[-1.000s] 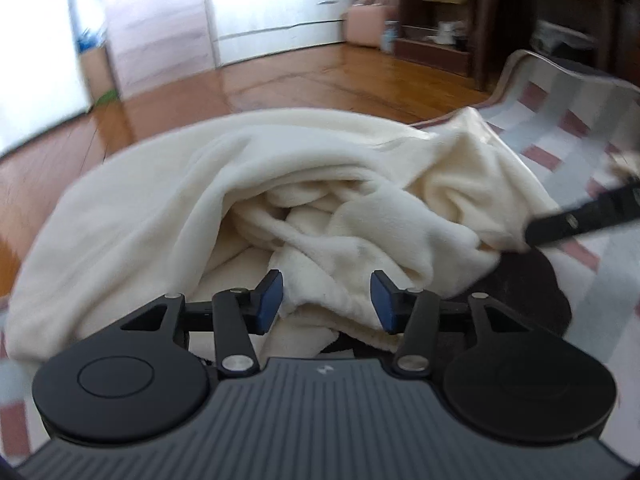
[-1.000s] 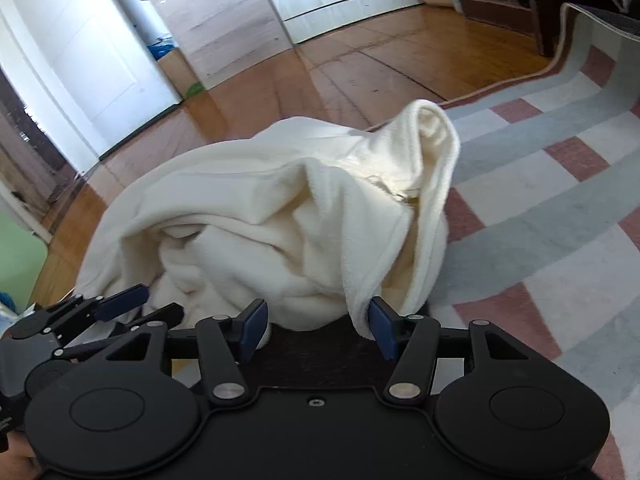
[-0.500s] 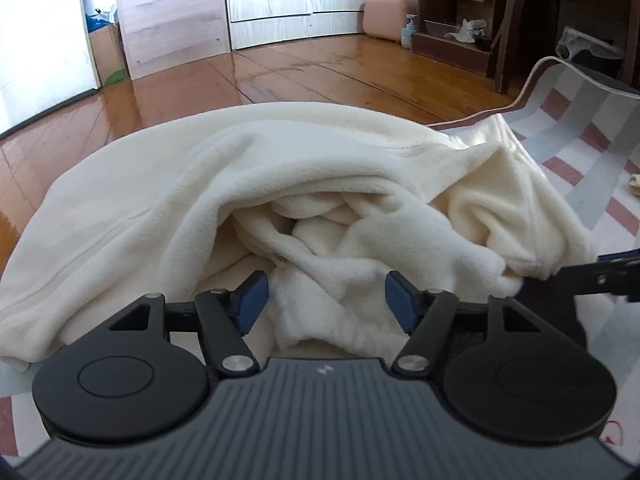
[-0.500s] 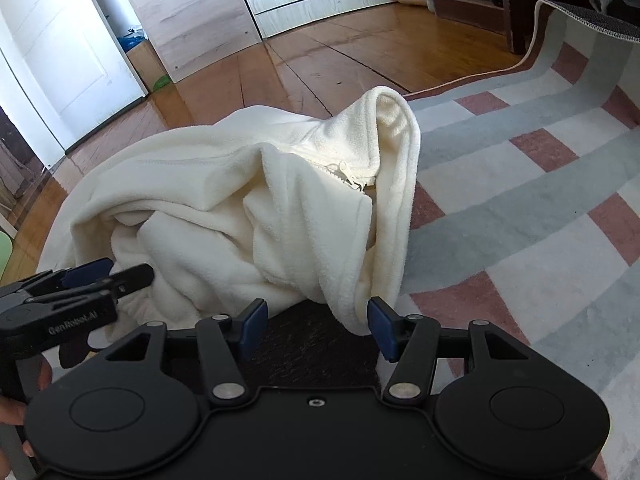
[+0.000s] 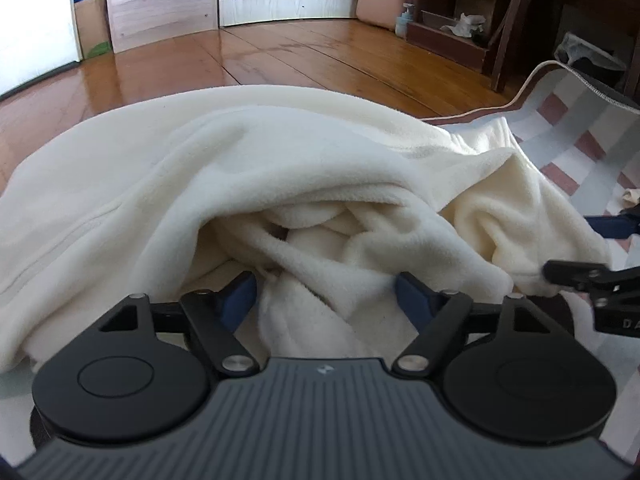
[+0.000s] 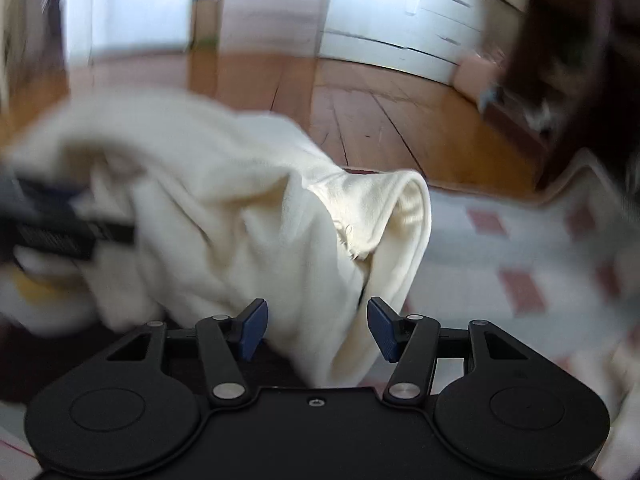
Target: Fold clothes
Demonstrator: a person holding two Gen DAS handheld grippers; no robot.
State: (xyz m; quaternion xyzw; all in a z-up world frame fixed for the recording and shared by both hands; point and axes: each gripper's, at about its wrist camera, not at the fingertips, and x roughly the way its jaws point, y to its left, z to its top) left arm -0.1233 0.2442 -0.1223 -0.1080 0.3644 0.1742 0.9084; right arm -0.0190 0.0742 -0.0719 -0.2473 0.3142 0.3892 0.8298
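One cream fleece garment, heaped and rumpled on a checked rug at the edge of a wooden floor; no flat panel, no squared fold showing. Two grippers, one per hand. Left gripper: jaws spread wide, a twisted roll of fleece lying between the blue pads but not pinched. Right gripper: jaws likewise spread, a hanging flap of the garment draped between them, loose; view blurred by motion, so contact uncertain. Right gripper's fingers also visible at the far right of the left view, just beside the garment's right edge.

Handling, as a judgement: soft, thick, limp, light; likely to sag and bunch under its own weight, to cling to itself, not to slip; nothing fragile. Best taken at a hemmed edge or seam, e.g. the stitched line at the left or the upright rolled edge at the right, one layer only per gripper, well apart, to spread it flat.

Count: garments, one; grippers, two; rugs, one.
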